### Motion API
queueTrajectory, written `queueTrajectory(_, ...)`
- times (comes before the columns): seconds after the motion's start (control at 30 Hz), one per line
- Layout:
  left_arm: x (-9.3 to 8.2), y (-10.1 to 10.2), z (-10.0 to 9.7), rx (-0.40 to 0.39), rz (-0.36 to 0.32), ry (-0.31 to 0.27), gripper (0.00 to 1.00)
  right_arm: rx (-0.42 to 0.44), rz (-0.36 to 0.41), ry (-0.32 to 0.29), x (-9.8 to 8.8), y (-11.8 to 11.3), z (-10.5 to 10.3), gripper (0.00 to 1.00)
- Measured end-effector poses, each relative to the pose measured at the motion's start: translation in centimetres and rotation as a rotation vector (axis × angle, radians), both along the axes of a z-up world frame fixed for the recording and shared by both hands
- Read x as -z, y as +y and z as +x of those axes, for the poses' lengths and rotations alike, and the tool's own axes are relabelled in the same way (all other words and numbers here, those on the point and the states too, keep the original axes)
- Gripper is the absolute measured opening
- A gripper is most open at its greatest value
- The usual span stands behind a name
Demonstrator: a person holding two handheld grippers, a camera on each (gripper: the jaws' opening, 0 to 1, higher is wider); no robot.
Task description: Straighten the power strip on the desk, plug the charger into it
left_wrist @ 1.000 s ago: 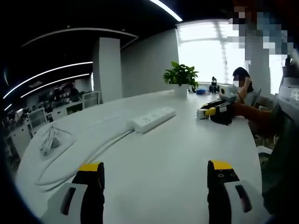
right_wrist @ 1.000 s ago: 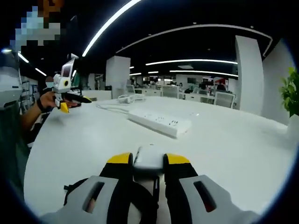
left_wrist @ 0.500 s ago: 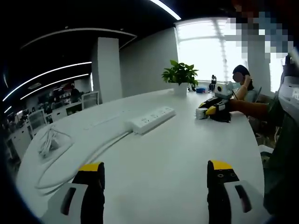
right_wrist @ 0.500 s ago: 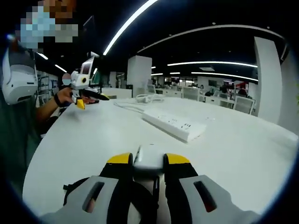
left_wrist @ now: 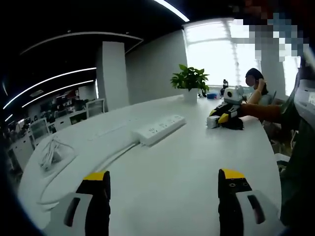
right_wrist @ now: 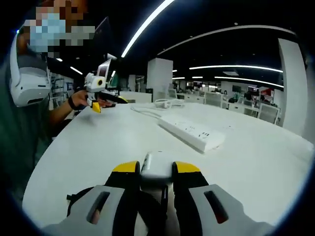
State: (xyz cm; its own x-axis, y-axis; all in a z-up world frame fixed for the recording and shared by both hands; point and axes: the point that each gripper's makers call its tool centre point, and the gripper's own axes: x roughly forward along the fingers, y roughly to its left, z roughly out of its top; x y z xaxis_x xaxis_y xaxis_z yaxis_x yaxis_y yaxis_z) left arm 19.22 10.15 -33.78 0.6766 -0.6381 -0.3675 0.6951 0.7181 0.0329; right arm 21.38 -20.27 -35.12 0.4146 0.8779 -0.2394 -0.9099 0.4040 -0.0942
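The right claw [right_wrist: 151, 168] is swinging leftward, so the power strip [right_wrist: 191, 132] is sliding right in the right gripper view. It is clamping the white charger [right_wrist: 156, 165]. The left claw [left_wrist: 164, 178] is hovering spread apart over the table [left_wrist: 167, 167], the power strip lying slantwise ahead.

my right gripper [right_wrist: 156, 169] clamps the white charger [right_wrist: 156, 166]; power strip [right_wrist: 193, 132] at one o'clock, left gripper [right_wrist: 101, 98] at ten.

White desk [left_wrist: 187, 167]; power strip [left_wrist: 158, 129], coiled cable [left_wrist: 51, 150], potted plant [left_wrist: 190, 81]
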Motion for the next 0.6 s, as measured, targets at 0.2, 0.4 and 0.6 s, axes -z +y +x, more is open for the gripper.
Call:
queueTrajectory(0.2,-0.33,-0.14,0.60,-0.002,-0.006,-0.007,0.93,-0.067,0.003,0.001,-0.01,0.23,0.32,0.25)
queueTrajectory(0.4,-0.26,-0.19,0.68,-0.004,-0.006,-0.007,0.92,-0.085,0.005,-0.008,-0.02,0.45,0.36,0.25)
queueTrajectory(0.6,-0.30,0.04,0.31,-0.004,-0.002,-0.005,0.92,-0.071,0.012,0.016,-0.03,0.57,0.29,0.37)
